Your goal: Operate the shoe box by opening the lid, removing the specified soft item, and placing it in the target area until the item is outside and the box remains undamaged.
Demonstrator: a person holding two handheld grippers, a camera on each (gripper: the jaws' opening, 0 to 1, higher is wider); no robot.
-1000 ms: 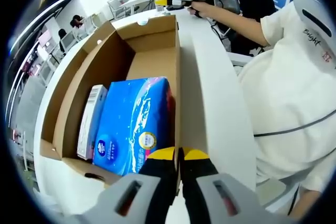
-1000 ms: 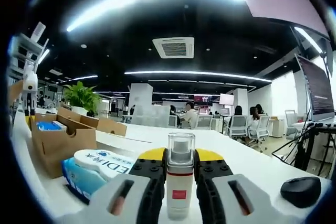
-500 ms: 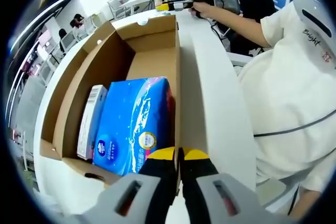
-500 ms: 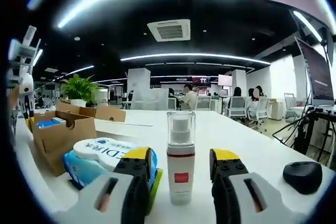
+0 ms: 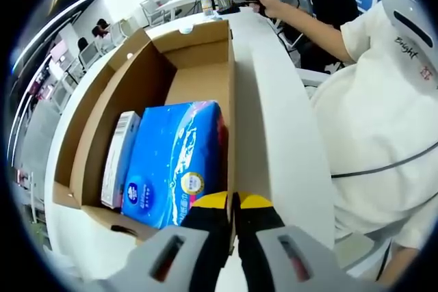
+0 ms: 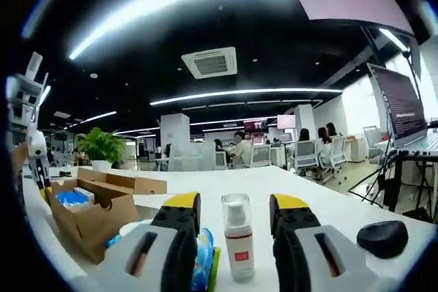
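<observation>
Setting: white office table [image 5: 274, 121].
Left gripper [image 5: 233, 201]: we find it clamped on box [image 5: 229, 100] wall; tissue pack [image 5: 174, 162] just beside, lengthwise.
Right gripper [image 6: 235, 204]: wide, bottle [image 6: 238, 245] between jaws.

the person [image 5: 383, 100] is wearing a white short-sleeved shirt with small dark lettering; grey grippers are showing black fingers [image 6: 179, 220], yellow-tipped.

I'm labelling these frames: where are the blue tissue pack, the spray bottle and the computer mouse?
blue tissue pack [image 5: 176, 158]: left gripper view, middle of its top face.
spray bottle [image 6: 238, 245]: right gripper view, white body.
computer mouse [image 6: 383, 239]: right gripper view, top shell.
</observation>
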